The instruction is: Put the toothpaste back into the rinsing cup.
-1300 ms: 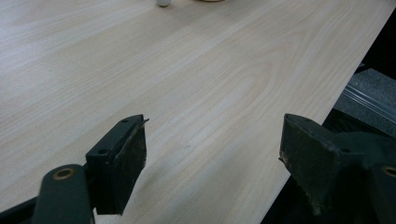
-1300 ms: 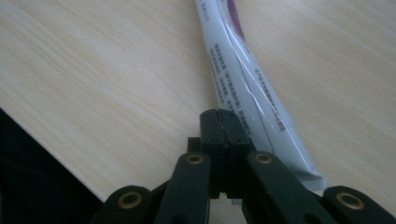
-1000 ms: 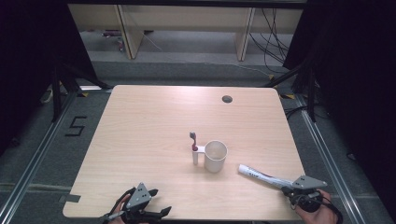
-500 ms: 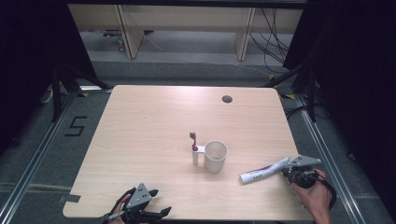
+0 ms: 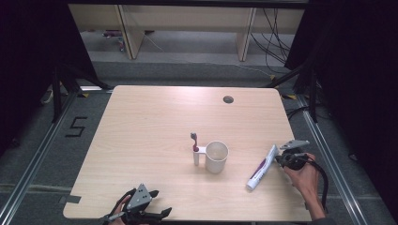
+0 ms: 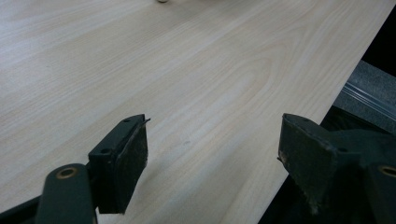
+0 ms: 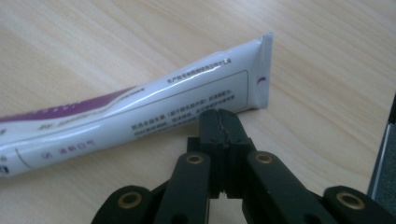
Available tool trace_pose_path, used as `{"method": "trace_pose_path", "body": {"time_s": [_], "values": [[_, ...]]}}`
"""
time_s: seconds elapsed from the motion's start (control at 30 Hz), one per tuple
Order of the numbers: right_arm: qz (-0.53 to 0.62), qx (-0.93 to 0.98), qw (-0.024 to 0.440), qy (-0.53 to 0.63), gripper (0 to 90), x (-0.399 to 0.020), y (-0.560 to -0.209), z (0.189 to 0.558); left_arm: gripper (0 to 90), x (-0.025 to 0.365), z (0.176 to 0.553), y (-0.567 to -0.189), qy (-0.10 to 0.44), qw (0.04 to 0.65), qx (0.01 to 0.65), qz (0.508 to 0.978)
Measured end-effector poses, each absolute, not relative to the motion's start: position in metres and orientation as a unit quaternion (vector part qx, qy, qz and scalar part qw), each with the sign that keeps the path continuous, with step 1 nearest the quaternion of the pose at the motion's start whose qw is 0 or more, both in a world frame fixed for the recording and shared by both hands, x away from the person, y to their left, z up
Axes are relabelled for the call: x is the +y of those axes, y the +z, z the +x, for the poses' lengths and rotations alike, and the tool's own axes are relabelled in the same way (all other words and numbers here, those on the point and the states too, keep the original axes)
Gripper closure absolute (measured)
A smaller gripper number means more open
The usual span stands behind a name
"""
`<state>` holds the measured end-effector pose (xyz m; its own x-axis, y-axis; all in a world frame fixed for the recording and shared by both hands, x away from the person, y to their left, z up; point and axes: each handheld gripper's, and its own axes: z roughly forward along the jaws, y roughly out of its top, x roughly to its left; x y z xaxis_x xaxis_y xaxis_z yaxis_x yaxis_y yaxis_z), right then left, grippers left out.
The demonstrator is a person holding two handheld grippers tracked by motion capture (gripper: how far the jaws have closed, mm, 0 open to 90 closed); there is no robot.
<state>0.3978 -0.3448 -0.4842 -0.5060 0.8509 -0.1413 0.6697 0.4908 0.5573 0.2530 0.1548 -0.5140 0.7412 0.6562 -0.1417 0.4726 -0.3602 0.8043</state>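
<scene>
Right claw [image 7: 219,116] pinched together with nothing between its jaws, tips touching the side of the white-and-purple toothpaste tube [image 5: 262,167] lying flat near the desk's [image 5: 150,122] right edge. Left claw [image 6: 212,158] sits spread wide over bare wood at the front edge. Mid-desk, a white cup [image 5: 216,157] stands beside a toothbrush [image 5: 195,142] upright in its holder.

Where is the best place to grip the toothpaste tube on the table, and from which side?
Probably the flat crimped end of the toothpaste tube, taken from the table's right edge. It lies flat with that thin end toward the right claw, which is shut beside it.
</scene>
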Motion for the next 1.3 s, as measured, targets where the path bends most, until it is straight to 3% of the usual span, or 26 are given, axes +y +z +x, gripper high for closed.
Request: {"method": "trace_pose_path", "body": {"time_s": [0.53, 0.63, 0.73, 0.87, 0.93, 1.07, 1.3], "values": [[0.453, 0.844, 0.19, 0.215, 86.4, -0.321, -0.484, 0.423, 24.1, 0.156, 0.252, -0.512, 0.103, 0.443, 0.345, 0.821], [0.462, 0.839, 0.188, 0.216, 80.3, -0.324, -0.481, 0.421, 24.1, 0.155, 0.253, -0.514, 0.101, 0.447, 0.347, 0.818], [0.479, 0.829, 0.189, 0.22, 65.7, -0.331, -0.475, 0.418, 24.0, 0.155, 0.253, -0.512, 0.103, 0.45, 0.349, 0.816], [0.501, 0.813, 0.164, 0.249, 53.0, -0.337, -0.463, 0.41, 24.1, 0.156, 0.252, -0.512, 0.102, 0.447, 0.349, 0.817], [0.488, 0.808, 0.183, 0.275, 52.1, -0.338, -0.463, 0.407, 24.1, 0.156, 0.253, -0.513, 0.105, 0.45, 0.348, 0.815], [0.503, 0.813, 0.126, 0.266, 48.2, -0.331, -0.455, 0.395, 24.1, 0.156, 0.253, -0.512, 0.105, 0.449, 0.348, 0.816], [0.501, 0.813, 0.114, 0.275, 42.1, -0.323, -0.462, 0.394, 24.1, 0.157, 0.254, -0.513, 0.107, 0.442, 0.344, 0.822]]}}
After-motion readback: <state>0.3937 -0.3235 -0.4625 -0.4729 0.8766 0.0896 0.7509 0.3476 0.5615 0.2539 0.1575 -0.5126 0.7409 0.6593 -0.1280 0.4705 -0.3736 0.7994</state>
